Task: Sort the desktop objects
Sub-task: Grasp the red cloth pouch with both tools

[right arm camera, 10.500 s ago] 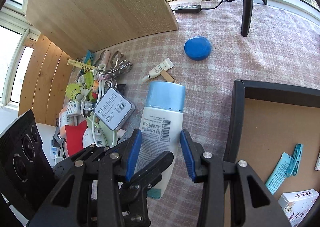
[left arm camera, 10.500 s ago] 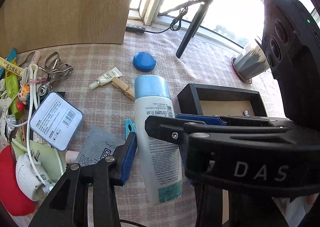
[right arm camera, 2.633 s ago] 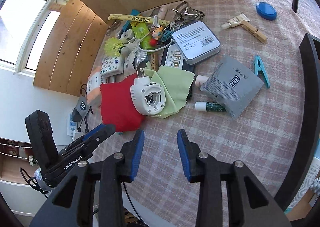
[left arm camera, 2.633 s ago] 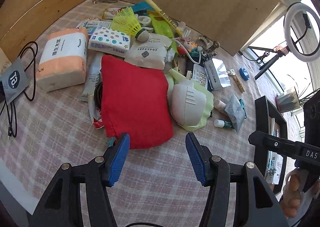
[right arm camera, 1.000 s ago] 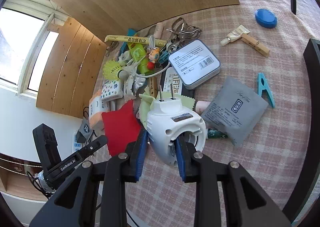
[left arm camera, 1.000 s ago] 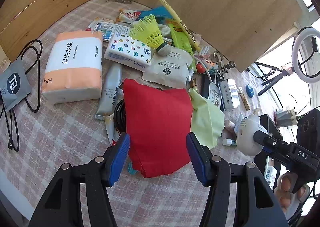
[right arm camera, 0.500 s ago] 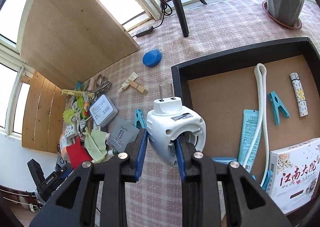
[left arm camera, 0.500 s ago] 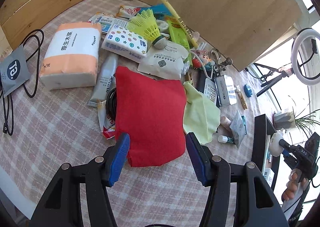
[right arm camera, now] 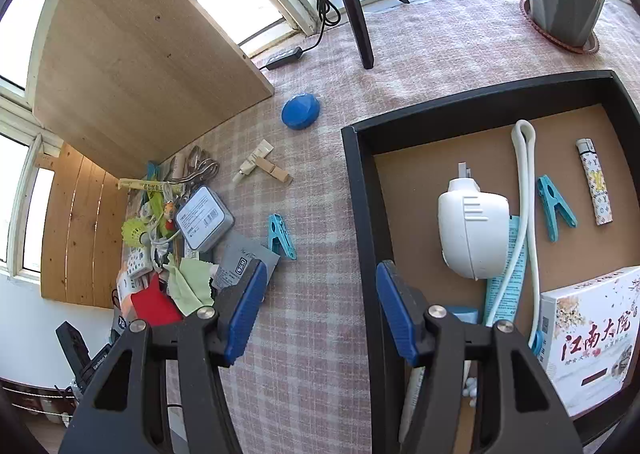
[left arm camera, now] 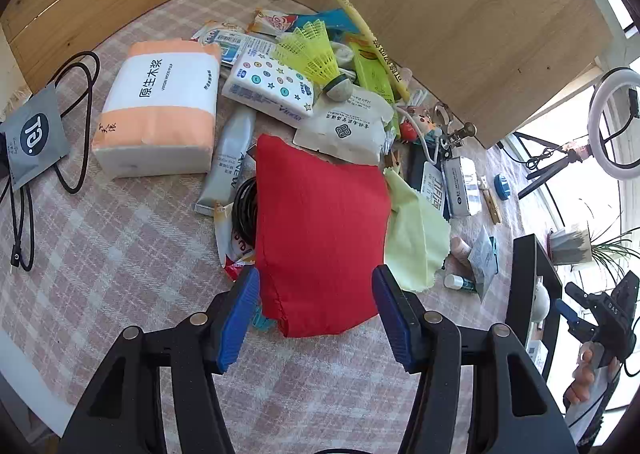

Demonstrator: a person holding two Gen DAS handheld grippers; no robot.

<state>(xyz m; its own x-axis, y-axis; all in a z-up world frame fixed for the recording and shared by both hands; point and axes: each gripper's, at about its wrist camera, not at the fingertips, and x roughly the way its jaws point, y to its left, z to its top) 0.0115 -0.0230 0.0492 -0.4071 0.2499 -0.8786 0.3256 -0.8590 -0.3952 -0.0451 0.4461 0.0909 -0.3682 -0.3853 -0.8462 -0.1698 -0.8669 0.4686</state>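
White plastic plug-in device (right arm camera: 472,230), lying in black tray (right arm camera: 360,181)

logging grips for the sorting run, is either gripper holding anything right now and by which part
Nothing is held. The right gripper has just opened, with nothing between its jaws; the white plug-in device lies in the black tray. The left gripper is open over the red cloth.

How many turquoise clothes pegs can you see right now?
2. One peg lies on the checked cloth beside the grey packet; the other peg lies in the black tray beside the lighter. The clutter may hide more.
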